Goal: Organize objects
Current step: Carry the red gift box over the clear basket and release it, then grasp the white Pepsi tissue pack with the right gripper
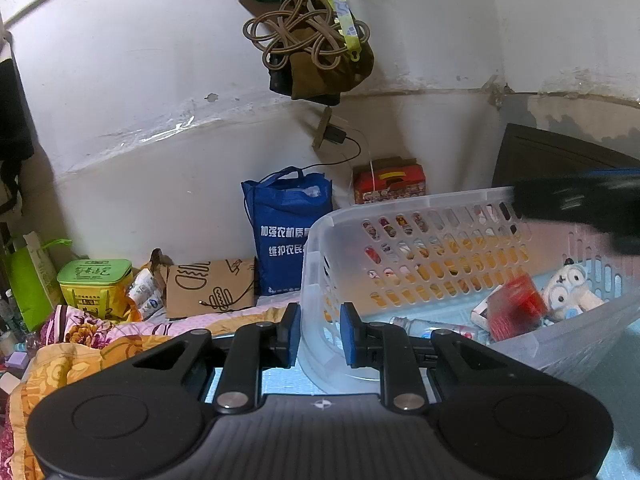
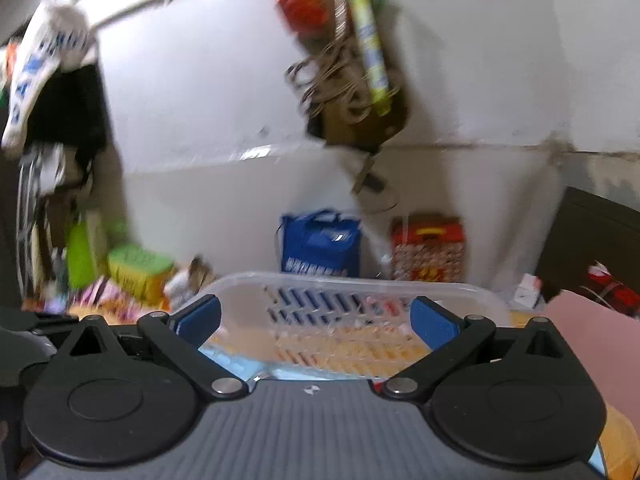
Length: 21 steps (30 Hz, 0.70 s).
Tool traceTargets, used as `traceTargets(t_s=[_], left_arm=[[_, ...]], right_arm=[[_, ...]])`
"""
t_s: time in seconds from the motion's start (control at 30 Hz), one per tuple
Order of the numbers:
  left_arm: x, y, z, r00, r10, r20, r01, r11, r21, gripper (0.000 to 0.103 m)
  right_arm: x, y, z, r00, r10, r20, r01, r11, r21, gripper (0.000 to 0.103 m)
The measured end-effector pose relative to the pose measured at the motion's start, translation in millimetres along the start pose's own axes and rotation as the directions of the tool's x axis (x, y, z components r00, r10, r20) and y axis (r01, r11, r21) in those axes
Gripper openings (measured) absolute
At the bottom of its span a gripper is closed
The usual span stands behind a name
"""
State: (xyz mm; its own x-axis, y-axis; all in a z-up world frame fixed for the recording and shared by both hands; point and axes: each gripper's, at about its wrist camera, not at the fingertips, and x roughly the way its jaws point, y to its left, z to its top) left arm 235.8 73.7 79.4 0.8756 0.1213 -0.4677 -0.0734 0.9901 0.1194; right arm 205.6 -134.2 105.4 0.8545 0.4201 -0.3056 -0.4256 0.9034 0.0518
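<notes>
We log the left gripper [image 1: 319, 334] with its blue pads a narrow gap apart, holding nothing, poised at the near corner of the translucent white perforated plastic basket [image 1: 420, 216]. Inside the basket we note a red translucent cube [image 1: 516, 306], a white stuffed toy with big round eyes [image 1: 570, 290] beside it, and a clear plastic bottle [image 1: 432, 326] lying flat. The right gripper [image 2: 316, 322] stands spread wide and empty over the basket's near rim; its view is motion-blurred. A blue fabric tote bag [image 1: 286, 232] stands against the wall behind.
</notes>
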Motion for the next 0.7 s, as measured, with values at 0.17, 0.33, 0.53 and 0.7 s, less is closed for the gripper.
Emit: traceTargets(t_s=[0.17, 0.33, 0.53, 0.7], left_arm=[[0.3, 1.6, 0.2, 1.0, -0.006, 0.001, 0.006, 1.0, 0.0, 0.025], [0.3, 2.0, 0.0, 1.0, -0.005, 0.001, 0.005, 1.0, 0.002, 0.025], [-1.2, 1.4, -0.8, 1.0, 0.0, 0.002, -0.001, 1.0, 0.008, 0.024], [-2.6, 1.0, -2.3, 1.0, 0.002, 0.003, -0.002, 1.0, 0.009, 0.024]], right_arm=[[-47.9, -12.1, -25.5, 0.998, -0.025, 0.063, 0.022, 0.999, 0.042, 0.103], [-71.9, -12.7, -62.6, 0.998, -0.058, 0.029, 0.056, 0.995, 0.077, 0.103], [-59.3, 0.6, -106.4, 0.994, -0.023, -0.102, 0.035, 0.992, 0.119, 0.103], [-55.8, 25.8, -116.1, 0.993, -0.012, -0.115, 0.021, 0.996, 0.083, 0.103]])
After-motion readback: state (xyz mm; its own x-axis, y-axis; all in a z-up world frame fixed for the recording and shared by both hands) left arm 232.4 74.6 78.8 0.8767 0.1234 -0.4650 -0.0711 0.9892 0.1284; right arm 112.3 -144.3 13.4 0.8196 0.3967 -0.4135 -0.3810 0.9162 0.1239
